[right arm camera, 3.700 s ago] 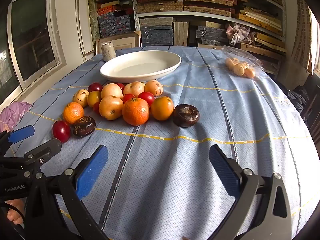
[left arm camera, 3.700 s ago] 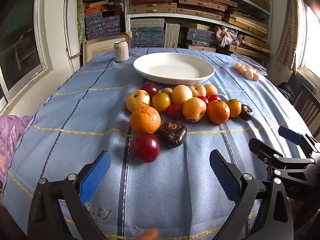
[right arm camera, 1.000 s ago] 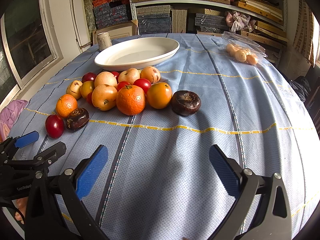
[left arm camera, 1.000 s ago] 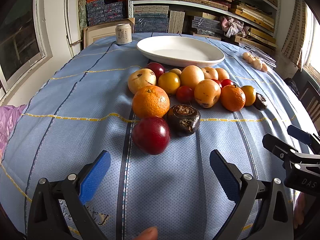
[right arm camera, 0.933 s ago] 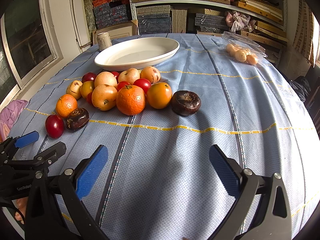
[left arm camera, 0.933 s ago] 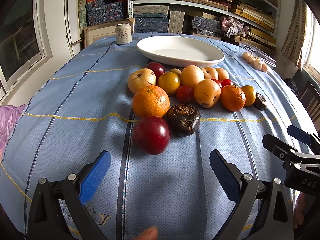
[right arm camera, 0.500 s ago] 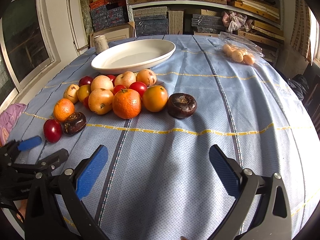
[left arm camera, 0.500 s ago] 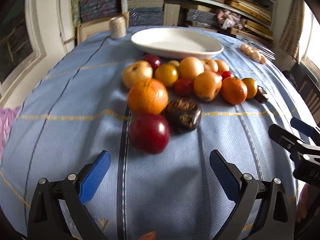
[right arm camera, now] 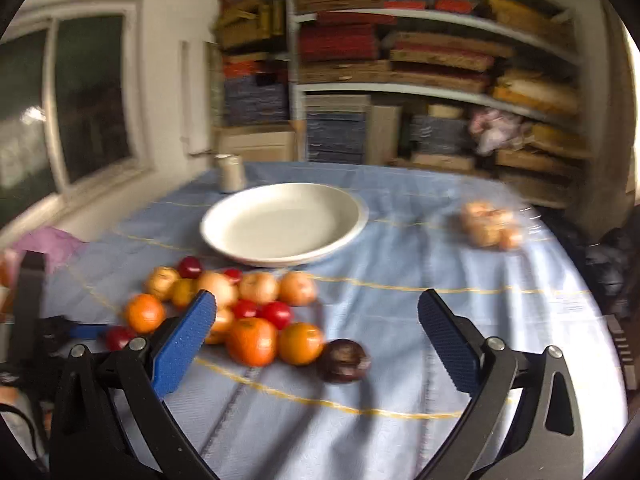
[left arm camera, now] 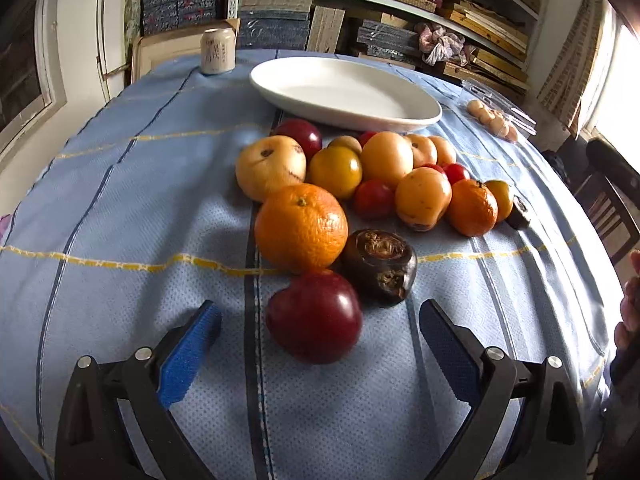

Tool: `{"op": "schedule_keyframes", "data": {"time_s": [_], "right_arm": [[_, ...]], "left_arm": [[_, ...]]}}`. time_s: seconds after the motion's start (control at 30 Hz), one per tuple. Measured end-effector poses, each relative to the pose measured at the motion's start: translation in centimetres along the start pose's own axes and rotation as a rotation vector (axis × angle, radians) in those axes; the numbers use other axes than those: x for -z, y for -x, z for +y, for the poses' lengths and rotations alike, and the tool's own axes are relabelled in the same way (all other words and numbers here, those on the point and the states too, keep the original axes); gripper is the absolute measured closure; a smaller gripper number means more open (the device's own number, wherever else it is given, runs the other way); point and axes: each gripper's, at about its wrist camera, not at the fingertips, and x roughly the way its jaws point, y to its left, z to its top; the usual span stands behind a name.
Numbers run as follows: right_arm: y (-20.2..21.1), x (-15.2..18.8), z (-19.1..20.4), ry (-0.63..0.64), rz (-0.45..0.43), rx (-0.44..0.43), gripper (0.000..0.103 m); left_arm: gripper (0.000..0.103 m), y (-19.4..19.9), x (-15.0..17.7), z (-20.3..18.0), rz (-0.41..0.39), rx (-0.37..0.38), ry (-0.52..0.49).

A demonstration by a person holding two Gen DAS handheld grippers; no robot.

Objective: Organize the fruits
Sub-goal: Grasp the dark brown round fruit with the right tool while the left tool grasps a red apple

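A pile of several fruits lies on the blue tablecloth in front of a white oval plate (left arm camera: 344,94), which holds nothing. Nearest me in the left wrist view is a dark red apple (left arm camera: 314,316), with a large orange (left arm camera: 301,227) behind it and a dark brown fruit (left arm camera: 379,266) to its right. My left gripper (left arm camera: 316,344) is open, low over the cloth, its blue pads either side of the red apple without touching it. My right gripper (right arm camera: 316,336) is open and raised above the table, empty; its view is blurred and shows the plate (right arm camera: 280,224) and another dark brown fruit (right arm camera: 343,360).
A white can (left arm camera: 217,51) stands at the table's far left. A clear bag of small pale fruits (left arm camera: 496,120) lies at the far right. Shelves of stacked boxes fill the back wall. A person's fingers (left arm camera: 630,308) show at the right edge. A dark chair (left arm camera: 612,196) stands beside the table.
My left gripper has moved forward and down until its pads flank the red apple. My right gripper has lifted and tilted up, so the fruits sit lower in its blurred view.
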Motion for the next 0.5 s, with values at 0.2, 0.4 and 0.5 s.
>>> {"op": "schedule_keyframes", "data": {"time_s": [0.2, 0.4, 0.5], "right_arm": [[-2.6, 0.9, -1.3, -0.022, 0.118, 0.034, 0.004], [-3.9, 2.1, -1.4, 0.023, 0.158, 0.093, 0.004], [-4.7, 2.6, -1.9, 0.015, 0.176, 0.112, 0.004]], "left_arm": [[0.003, 0.3, 0.0, 0.4, -0.02, 0.133, 0.023], [0.003, -0.5, -0.3, -0.5, 0.01, -0.023, -0.019], [0.003, -1.0, -0.5, -0.9, 0.022, -0.053, -0.04]]}}
